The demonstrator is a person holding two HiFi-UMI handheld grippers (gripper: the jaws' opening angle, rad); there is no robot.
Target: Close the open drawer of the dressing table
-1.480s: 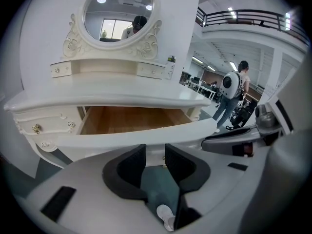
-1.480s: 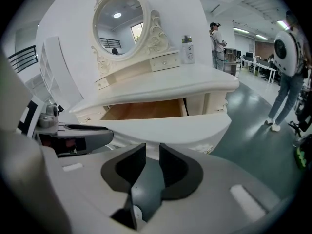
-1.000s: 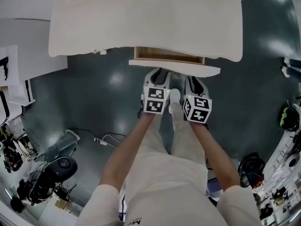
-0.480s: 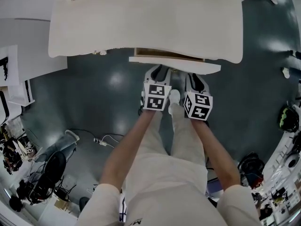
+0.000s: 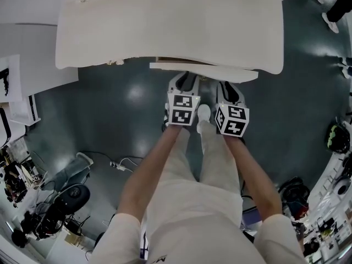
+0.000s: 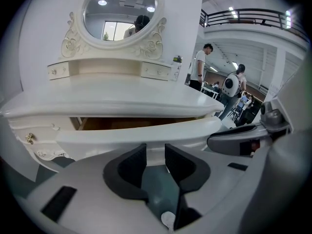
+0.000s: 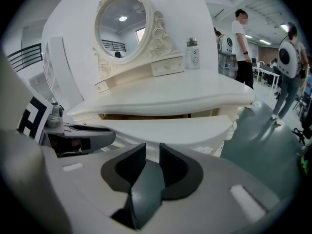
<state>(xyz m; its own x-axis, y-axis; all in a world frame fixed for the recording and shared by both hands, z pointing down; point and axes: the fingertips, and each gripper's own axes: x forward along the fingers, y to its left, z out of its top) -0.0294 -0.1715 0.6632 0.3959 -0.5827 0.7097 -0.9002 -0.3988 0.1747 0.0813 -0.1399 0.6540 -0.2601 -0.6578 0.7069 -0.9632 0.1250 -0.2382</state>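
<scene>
The white dressing table (image 5: 165,26) fills the top of the head view. Its drawer front (image 5: 203,70) sticks out only a little from under the tabletop, and a thin brown slit of the inside shows above it (image 6: 136,124). Both grippers point at that front side by side. My left gripper (image 5: 186,81) has its tips at the front's left-middle, and my right gripper (image 5: 228,87) is at its right-middle. In the left gripper view the left gripper (image 6: 155,157) has its jaws a narrow gap apart, with nothing between them. The right gripper (image 7: 152,162) looks the same, against the drawer front (image 7: 170,128).
An oval mirror (image 7: 122,30) and a small bottle (image 7: 193,52) stand on the table. Cables and gear (image 5: 55,202) lie on the dark floor at left, helmets and clutter (image 5: 294,194) at right. People (image 7: 241,38) stand behind the table to the right.
The drawer has slid further in under the tabletop, and the brown opening has shrunk to a slit. Both grippers have moved toward the table along with it.
</scene>
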